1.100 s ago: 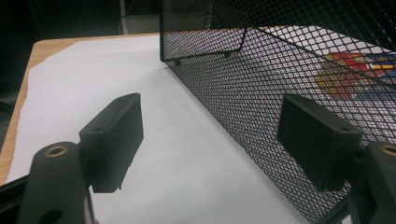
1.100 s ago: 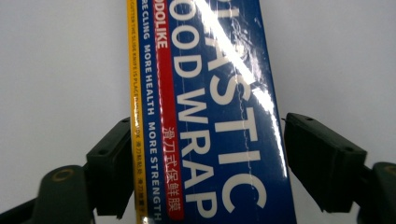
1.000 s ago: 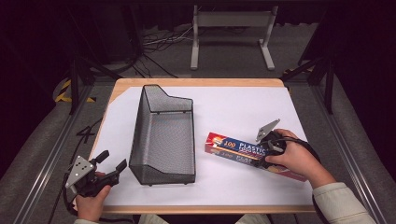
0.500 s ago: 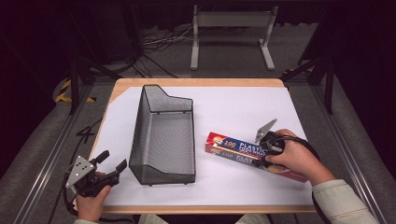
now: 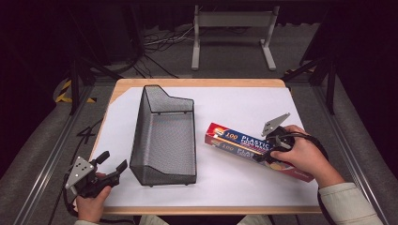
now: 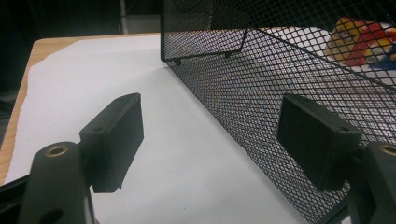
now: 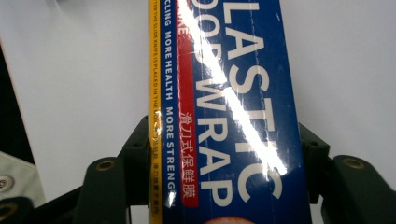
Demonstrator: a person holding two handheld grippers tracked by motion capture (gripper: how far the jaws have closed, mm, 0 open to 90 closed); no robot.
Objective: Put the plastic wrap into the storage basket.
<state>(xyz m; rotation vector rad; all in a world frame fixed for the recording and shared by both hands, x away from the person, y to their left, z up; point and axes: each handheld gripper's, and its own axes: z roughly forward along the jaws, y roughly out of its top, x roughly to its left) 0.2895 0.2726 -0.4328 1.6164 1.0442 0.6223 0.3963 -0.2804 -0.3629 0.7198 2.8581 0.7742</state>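
So the plastic wrap box (image 5: 244, 145) is a long, skinny carton, glossy blue on its face with big white "PLASTIC WRAP" lettering, a red strip with white Chinese characters and a yellow edge band carrying small print; there's red at the ends too. It sits right of center in the high view, on the white sheet over the desk (image 5: 244, 105), running diagonally toward the lower right. The right hand-held gripper (image 5: 271, 149) has just closed, and its jaws are clamped across the box's width. The left hand-held gripper (image 5: 111, 165), at lower left, has its jaws spread apart with nothing between them, just beside the black mesh basket (image 5: 164, 136).
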